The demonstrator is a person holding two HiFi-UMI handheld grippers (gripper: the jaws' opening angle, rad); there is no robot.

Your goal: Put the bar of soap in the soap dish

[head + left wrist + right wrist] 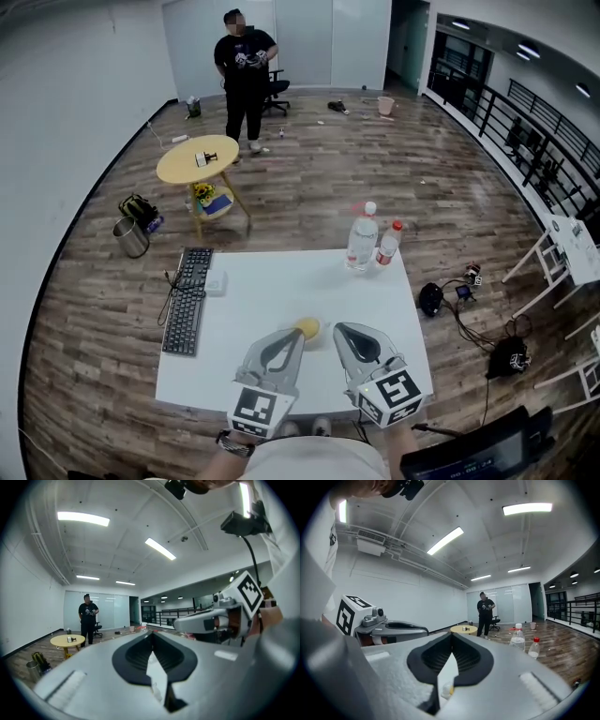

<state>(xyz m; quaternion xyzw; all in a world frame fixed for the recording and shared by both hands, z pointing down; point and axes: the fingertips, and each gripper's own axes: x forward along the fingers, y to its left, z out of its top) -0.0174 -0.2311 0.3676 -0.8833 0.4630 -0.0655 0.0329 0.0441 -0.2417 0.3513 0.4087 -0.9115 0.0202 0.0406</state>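
Note:
A small yellow, rounded thing (307, 327), probably the bar of soap, lies on the white table (272, 281) near its front edge; a pale thing right beside it may be the soap dish, but I cannot tell. My left gripper (298, 335) is shut and empty, its tip just left of the yellow thing. My right gripper (338, 328) is shut and empty, its tip just right of it. In the right gripper view a white and yellow bit (446, 690) shows through the gap below the shut jaws. Each gripper view shows the other gripper alongside.
A black keyboard (187, 298) with a small white box (216, 281) lies at the table's left. Two water bottles (362, 239) (388, 244) stand at its far edge. Beyond are a round yellow table (199, 159) and a standing person (246, 75).

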